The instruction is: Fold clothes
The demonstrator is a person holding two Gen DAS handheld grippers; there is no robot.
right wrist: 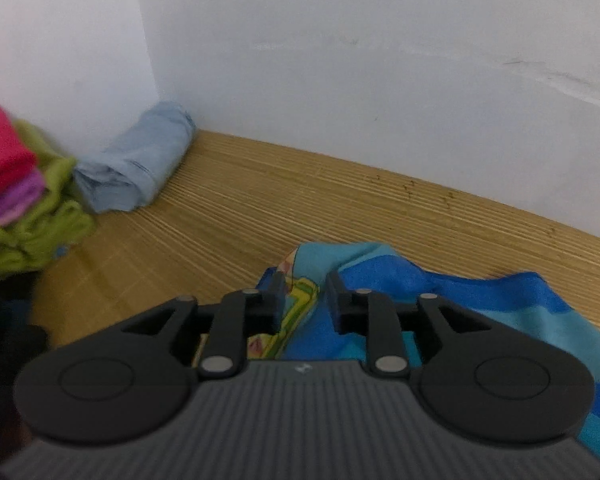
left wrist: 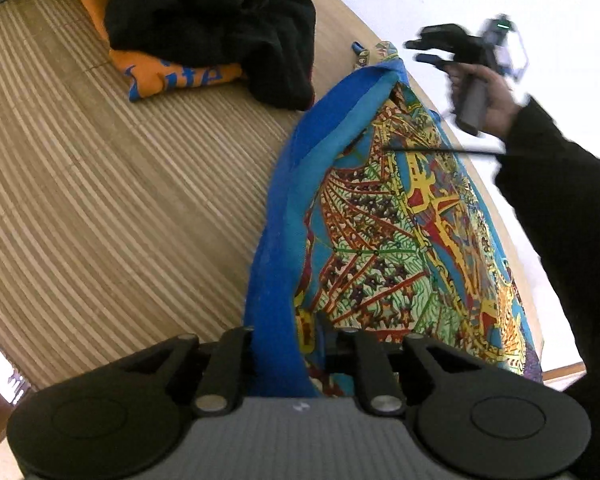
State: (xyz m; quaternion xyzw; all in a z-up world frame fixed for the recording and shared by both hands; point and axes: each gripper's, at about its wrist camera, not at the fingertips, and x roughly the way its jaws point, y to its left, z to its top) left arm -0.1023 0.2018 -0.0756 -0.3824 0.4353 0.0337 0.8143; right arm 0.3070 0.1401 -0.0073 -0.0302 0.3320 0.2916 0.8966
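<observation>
A bright patterned cloth with a blue border lies along the right side of the bamboo-mat table. My left gripper is at the cloth's near end, and the blue hem fills the narrow gap between its jaws. At the far end, a person's hand holds my right gripper, blurred, against the cloth's raised corner. In the right wrist view, the right gripper has the bunched cloth between its close-set fingers.
A black garment is heaped on a folded orange one at the far left. A rolled denim piece lies against the white wall, beside green and pink clothes. The table edge runs close along the cloth's right side.
</observation>
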